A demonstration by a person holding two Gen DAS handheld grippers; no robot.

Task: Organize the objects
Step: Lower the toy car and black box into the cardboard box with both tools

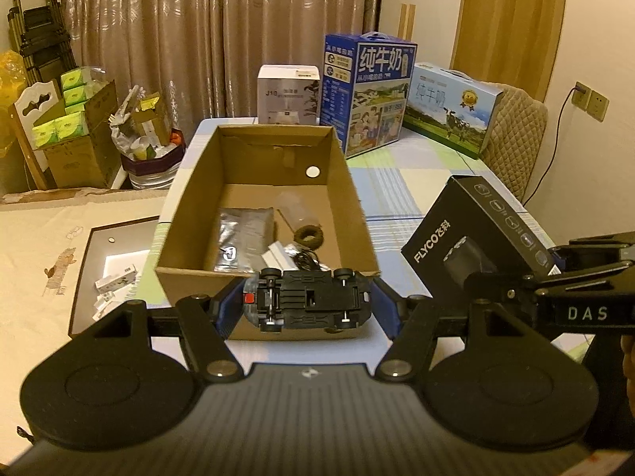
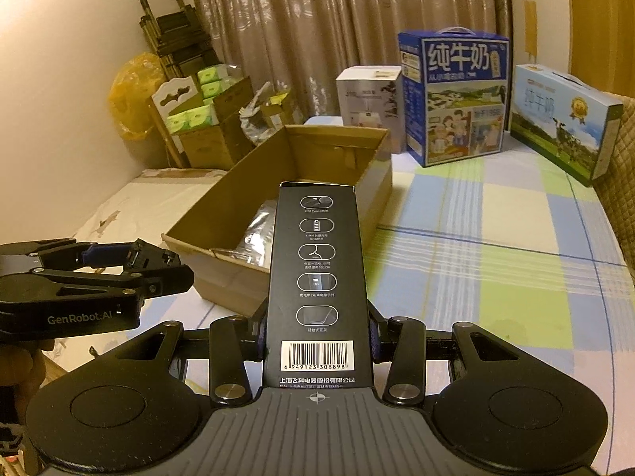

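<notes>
Holding a toy car [image 1: 307, 301] belly-up between its jaws, the left gripper [image 1: 307, 305] hung just short of the near wall of the open cardboard box [image 1: 349, 182], its jaws closed firmly on the car's two ends. The right gripper [image 2: 317, 337] had its jaws clamped on the long sides of a black FLYCO carton [image 2: 315, 277], carried just to the right of the box and above the counter [image 2: 496, 238]. The sorting looked partly done: a silvery foil pouch [image 1: 244, 234], a dark fuzzy ring [image 1: 308, 235], a clear plastic bottle [image 1: 293, 208] and some white packets with a tangle of cord already lay inside, while the car and the carton had not yet gone in. The car's underside was hard moulded plastic with small wheels on thin axles; the carton was smooth, matte, sharp-edged card with printed icons and a barcode; the box was rough, plain brown corrugated board with a round hole in its far wall. The counter wore a soft checked cloth.
</notes>
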